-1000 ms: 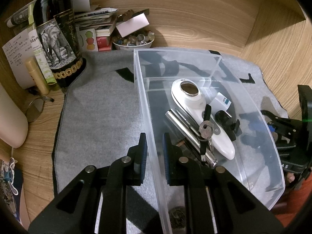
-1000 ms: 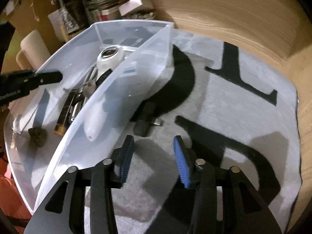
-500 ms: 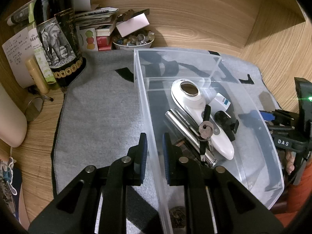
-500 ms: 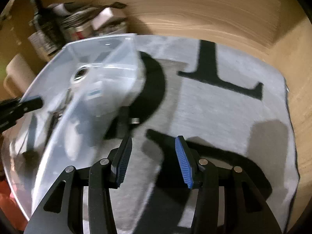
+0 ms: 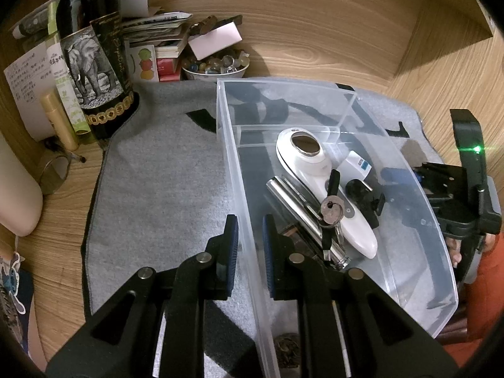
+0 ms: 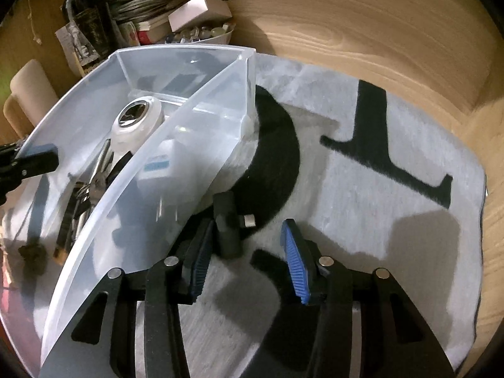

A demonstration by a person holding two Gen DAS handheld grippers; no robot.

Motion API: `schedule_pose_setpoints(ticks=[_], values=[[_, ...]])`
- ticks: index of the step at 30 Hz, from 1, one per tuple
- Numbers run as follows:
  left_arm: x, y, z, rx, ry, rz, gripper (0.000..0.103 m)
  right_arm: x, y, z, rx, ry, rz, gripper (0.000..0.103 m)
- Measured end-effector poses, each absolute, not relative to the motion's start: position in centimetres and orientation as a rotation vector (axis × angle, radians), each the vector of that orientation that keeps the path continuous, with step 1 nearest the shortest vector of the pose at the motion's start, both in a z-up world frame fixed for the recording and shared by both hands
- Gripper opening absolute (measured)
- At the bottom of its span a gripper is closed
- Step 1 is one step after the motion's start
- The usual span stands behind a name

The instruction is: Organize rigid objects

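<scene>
A clear plastic bin (image 5: pixel 239 170) stands on a grey mat (image 5: pixel 163 182). It holds a white handheld device (image 5: pixel 302 157), a metal tube (image 5: pixel 299 208), keys (image 5: pixel 330 214), a small white box (image 5: pixel 356 165) and a dark lump (image 5: pixel 286 349). My left gripper (image 5: pixel 249 245) is shut on the bin's left wall. My right gripper (image 6: pixel 245 252) is open, with a small black cylindrical object (image 6: pixel 228 223) lying on the mat between its fingers, just outside the bin's right wall (image 6: pixel 176 170). The same black object shows through the bin in the left wrist view (image 5: pixel 362 192).
A dark wine bottle with an elephant label (image 5: pixel 94 63), papers, small boxes and a bowl of stones (image 5: pixel 214 66) crowd the back left. Wooden walls close the back and right. The mat (image 6: pixel 378 220) with black letters spreads to the right.
My right gripper swung right, then came back and moved forward, so the black object now lies between its open fingers. The left gripper and bin stayed still.
</scene>
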State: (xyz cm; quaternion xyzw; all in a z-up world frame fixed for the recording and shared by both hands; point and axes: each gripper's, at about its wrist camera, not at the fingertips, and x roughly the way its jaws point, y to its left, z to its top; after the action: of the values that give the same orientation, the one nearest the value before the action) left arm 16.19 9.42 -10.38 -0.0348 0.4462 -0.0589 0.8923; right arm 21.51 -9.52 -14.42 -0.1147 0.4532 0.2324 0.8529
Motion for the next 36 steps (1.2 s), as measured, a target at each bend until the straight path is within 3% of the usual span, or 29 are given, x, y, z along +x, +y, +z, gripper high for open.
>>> schedule_pose_setpoints(ticks=[1,2,27,36], values=[[16.2,9.4,-10.4,-0.074,0.926,-0.122,0.014,21.7,-9.4,-14.4,-0.246,0.951,0.49,0.025],[16.2,9.4,-10.4,-0.075,0.925,-0.122,0.014,21.8,-9.4,-14.3,-0.245,0.95,0.487,0.024],[16.3,9.4,-10.3,-0.072,0.926,-0.12,0.014,16.0,-11.7,-3.4,-0.178,0.609,0.38,0.024],[16.3,9.4,-10.3,-0.073,0.926,-0.119,0.014,15.2,-8.9,-2.9,-0.185,0.576,0.458,0.024]])
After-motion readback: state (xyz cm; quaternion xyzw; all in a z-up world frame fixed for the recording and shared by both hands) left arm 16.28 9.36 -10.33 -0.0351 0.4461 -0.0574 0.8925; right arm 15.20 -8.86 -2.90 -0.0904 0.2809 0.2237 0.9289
